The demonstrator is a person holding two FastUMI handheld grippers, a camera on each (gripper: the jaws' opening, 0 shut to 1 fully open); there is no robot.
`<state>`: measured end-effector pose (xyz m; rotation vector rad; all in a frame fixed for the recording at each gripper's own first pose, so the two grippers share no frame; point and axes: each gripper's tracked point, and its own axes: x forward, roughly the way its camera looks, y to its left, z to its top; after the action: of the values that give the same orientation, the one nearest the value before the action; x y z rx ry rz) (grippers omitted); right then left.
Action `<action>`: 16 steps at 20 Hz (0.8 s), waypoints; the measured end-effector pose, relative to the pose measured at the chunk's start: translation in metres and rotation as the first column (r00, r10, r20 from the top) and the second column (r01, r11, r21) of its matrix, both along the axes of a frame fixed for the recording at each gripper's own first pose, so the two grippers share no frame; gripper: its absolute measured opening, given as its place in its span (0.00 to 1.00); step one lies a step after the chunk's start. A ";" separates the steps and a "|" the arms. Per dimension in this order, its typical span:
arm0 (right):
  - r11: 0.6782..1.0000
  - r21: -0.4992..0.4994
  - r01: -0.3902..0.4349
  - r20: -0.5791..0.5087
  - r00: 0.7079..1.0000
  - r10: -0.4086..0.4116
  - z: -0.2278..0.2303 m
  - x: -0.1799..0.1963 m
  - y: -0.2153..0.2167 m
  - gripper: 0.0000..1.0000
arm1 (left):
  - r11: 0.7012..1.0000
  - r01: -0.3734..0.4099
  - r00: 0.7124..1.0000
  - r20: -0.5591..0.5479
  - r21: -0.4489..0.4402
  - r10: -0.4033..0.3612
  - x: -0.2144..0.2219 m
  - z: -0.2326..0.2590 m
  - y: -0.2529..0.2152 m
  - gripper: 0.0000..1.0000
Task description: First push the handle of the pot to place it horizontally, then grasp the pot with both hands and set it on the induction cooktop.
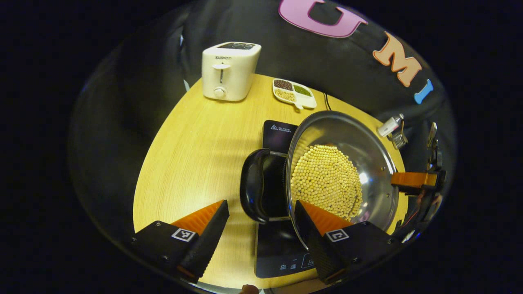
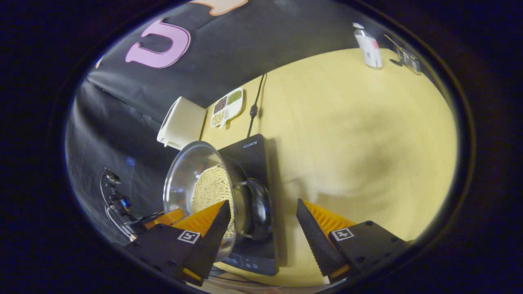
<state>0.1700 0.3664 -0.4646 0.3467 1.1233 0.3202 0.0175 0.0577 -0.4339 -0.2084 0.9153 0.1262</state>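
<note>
Pot handle between left hand-held gripper fingers.

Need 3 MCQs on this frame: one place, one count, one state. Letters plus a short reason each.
1. Where is the pot?
A. on the black cooktop
B. beside the toaster
C. on the snack tray

2. How many compartments of the snack tray hold food?
A. one
B. three
C. five

3. How does the left gripper stand?
A. shut on the pot's rim
B. shut on the toaster lever
C. open, a finger either side of the pot's black handle

Answers:
1 A: the cooktop's dark surface shows under and in front of the pot in the left gripper view, though contact is hidden.
2 B: dark, green and pale fillings sit in separate sections.
3 C: a wide gap shows between the fingers, with the handle beyond it.
</note>
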 end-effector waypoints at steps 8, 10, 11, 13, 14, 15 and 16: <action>0.999 -0.037 0.029 0.162 0.987 -0.023 0.057 -0.040 -0.044 0.93 | 0.987 -0.067 0.993 0.110 0.148 0.051 -0.035 0.042 -0.015 0.99; 0.999 -0.024 0.026 0.195 0.981 -0.020 0.070 -0.051 -0.058 0.94 | 0.977 -0.079 0.988 0.149 0.200 0.049 -0.041 0.058 -0.029 0.99; 1.000 -0.018 0.023 0.215 0.976 -0.018 0.077 -0.055 -0.068 0.94 | 0.973 -0.088 0.984 0.170 0.214 0.052 -0.044 0.066 -0.040 0.98; 1.000 -0.012 0.015 0.253 0.968 -0.012 0.090 -0.062 -0.093 0.93 | 0.969 -0.106 0.974 0.220 0.225 0.055 -0.048 0.081 -0.073 0.98; 1.000 -0.007 0.015 0.272 0.962 -0.013 0.096 -0.065 -0.106 0.93 | 0.966 -0.112 0.968 0.245 0.233 0.053 -0.050 0.088 -0.091 0.98; 1.000 -0.002 0.015 0.290 0.957 -0.014 0.103 -0.068 -0.120 0.93 | 0.964 -0.113 0.963 0.267 0.242 0.046 -0.053 0.093 -0.111 0.98; 1.000 0.002 0.020 0.306 0.952 -0.020 0.111 -0.072 -0.135 1.00 | 0.963 -0.107 0.959 0.283 0.249 0.033 -0.055 0.100 -0.136 0.98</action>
<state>0.0983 0.2315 -0.3534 0.2956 0.8142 0.3426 -0.0377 -0.0784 -0.3344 -0.0102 0.6043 0.2763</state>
